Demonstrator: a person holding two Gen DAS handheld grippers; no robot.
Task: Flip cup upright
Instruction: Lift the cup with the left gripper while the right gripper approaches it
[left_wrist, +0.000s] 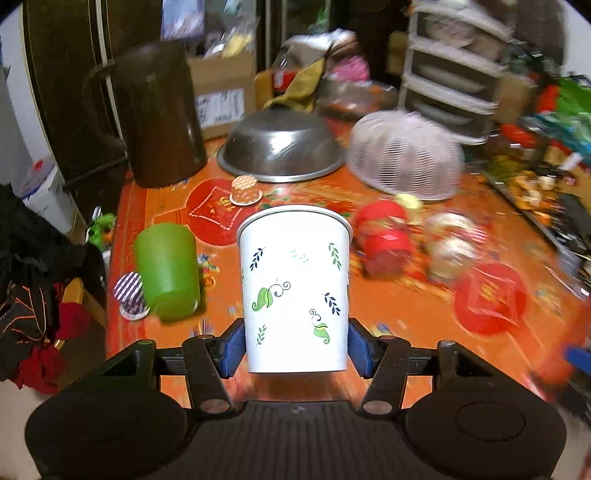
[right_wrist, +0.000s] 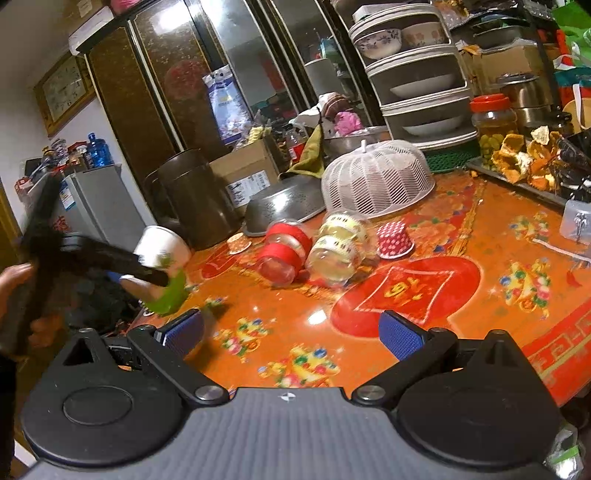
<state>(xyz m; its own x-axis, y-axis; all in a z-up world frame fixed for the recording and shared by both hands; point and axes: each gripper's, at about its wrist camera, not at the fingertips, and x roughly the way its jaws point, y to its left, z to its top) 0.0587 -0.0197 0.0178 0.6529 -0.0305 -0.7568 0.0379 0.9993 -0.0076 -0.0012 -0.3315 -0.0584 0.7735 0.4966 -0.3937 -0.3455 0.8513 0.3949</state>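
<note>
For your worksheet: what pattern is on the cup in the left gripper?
White cup with green and dark-blue leaf sprigs; clearest in the left wrist view.

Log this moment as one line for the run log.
left gripper: shut on white leaf-print cup, rim up, lifted above table | right gripper: open, empty | green cup: on its side

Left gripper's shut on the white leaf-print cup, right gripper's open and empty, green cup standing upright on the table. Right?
Not quite: the green cup lies on its side, as the left wrist view shows. The left gripper is shut on the white leaf-print cup, and the right gripper is open and empty.
</note>
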